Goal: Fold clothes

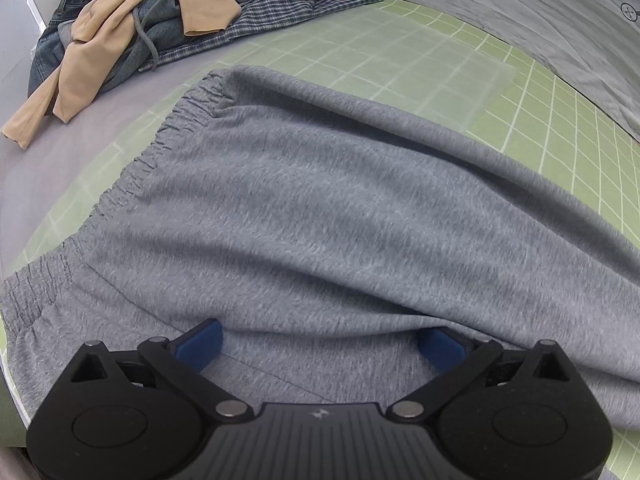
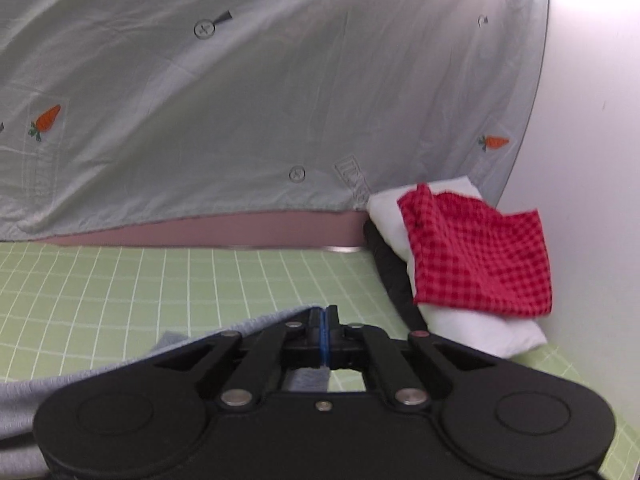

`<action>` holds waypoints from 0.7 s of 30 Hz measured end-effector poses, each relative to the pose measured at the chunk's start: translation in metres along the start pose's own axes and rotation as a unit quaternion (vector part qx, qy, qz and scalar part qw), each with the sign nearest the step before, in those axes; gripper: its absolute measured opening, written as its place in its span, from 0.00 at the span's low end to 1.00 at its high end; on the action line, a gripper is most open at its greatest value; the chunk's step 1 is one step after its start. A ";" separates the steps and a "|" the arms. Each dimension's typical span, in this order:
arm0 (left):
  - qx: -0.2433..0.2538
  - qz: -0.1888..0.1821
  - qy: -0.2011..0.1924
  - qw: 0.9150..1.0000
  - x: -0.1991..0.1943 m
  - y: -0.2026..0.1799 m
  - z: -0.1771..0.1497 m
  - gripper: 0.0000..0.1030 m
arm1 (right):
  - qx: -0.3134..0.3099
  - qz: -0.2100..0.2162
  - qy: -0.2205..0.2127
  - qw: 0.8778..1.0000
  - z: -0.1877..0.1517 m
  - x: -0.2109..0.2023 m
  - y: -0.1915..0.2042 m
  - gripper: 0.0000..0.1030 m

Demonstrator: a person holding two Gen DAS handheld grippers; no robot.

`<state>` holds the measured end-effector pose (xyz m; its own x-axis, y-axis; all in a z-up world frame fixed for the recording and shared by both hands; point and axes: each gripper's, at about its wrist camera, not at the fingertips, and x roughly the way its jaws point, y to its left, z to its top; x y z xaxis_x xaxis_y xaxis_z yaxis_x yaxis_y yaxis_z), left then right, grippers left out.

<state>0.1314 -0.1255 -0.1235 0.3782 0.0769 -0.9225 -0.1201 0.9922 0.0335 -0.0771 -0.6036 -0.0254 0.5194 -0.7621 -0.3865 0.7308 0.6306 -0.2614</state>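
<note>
A: Where were the grey sweatpants [image 1: 320, 208]?
B: Spread on the green mat [image 1: 460, 52]; right gripper [image 2: 325, 334] pinched an edge, left gripper [image 1: 320, 346] gaped wide above.
A: Risk?
B: Thin hold, fabric probably slipping.

A green mat [image 2: 120, 280] ruled with a white grid covers the surface. Behind it hangs a pale grey sheet [image 2: 240, 100] printed with orange carrots [image 2: 47, 119] and small round marks. A pink strip [image 2: 224, 232] runs along the sheet's lower edge. A white wall [image 2: 592, 120] stands at the right.
</note>
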 end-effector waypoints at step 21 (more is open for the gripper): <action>-0.010 0.003 0.011 1.000 -0.004 0.009 0.013 1.00 | 0.210 0.058 0.210 0.953 -0.093 0.066 -0.018 0.32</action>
<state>0.1407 -0.1161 -0.1142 0.3566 0.0812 -0.9307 -0.1418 0.9894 0.0320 -0.0973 -0.6511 -0.1287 0.4490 -0.5094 -0.7341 0.8378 0.5257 0.1476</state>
